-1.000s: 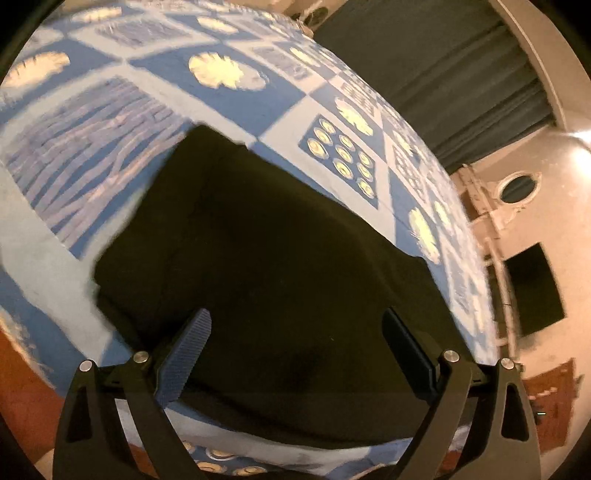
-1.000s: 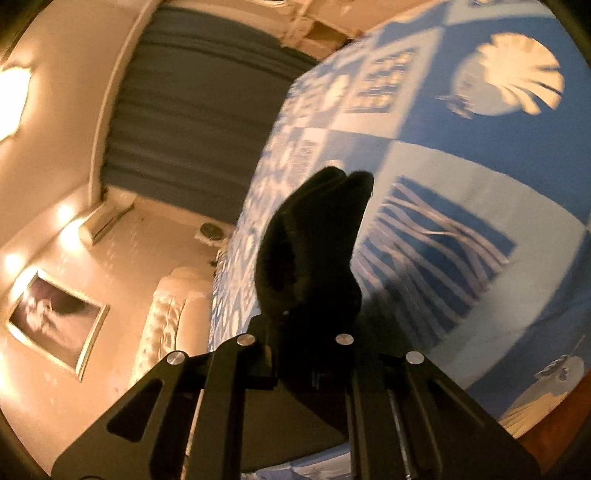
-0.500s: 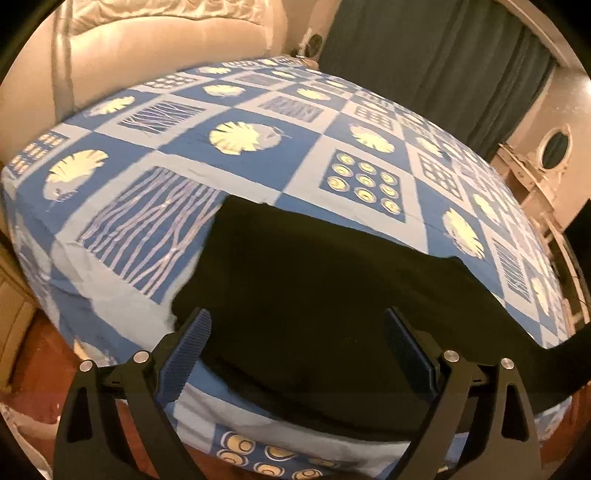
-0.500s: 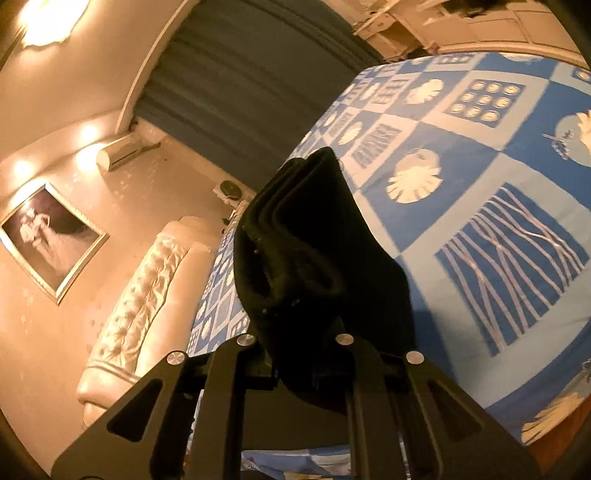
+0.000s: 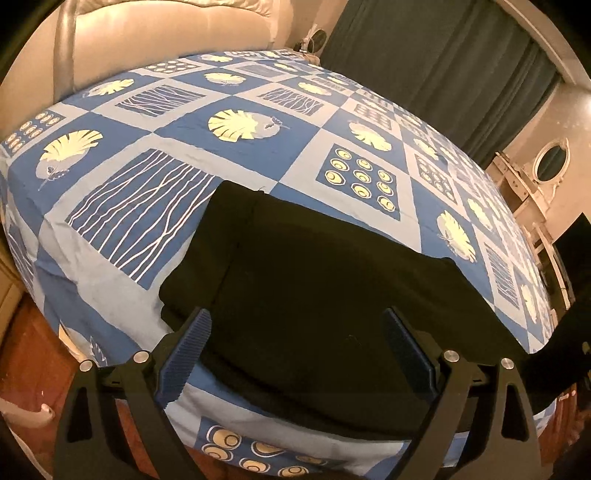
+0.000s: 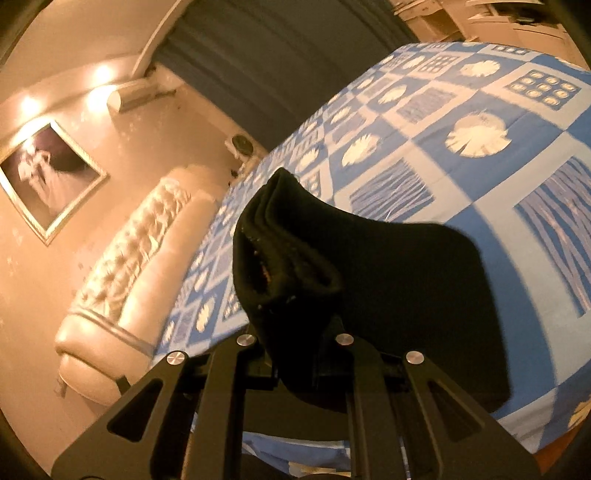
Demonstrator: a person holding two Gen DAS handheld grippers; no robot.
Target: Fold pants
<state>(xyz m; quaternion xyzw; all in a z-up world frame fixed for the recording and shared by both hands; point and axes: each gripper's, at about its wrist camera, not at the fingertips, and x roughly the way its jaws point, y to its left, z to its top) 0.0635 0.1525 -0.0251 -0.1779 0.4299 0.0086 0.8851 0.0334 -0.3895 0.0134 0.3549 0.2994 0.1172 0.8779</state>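
We see the black pants (image 5: 332, 295) lying flat on the bed (image 5: 258, 92) near its front edge. They look soft, limp and light, so we'd take them by a bunched end. Our right gripper (image 6: 295, 354) is clamped on one such end; our left gripper (image 5: 295, 354) hovers wide open, empty. Curtains (image 5: 443, 55) and headboard (image 5: 166, 33) stand well clear.

pants (image 5: 317, 295) on bed (image 5: 258, 92), headboard (image 5: 166, 33) behind
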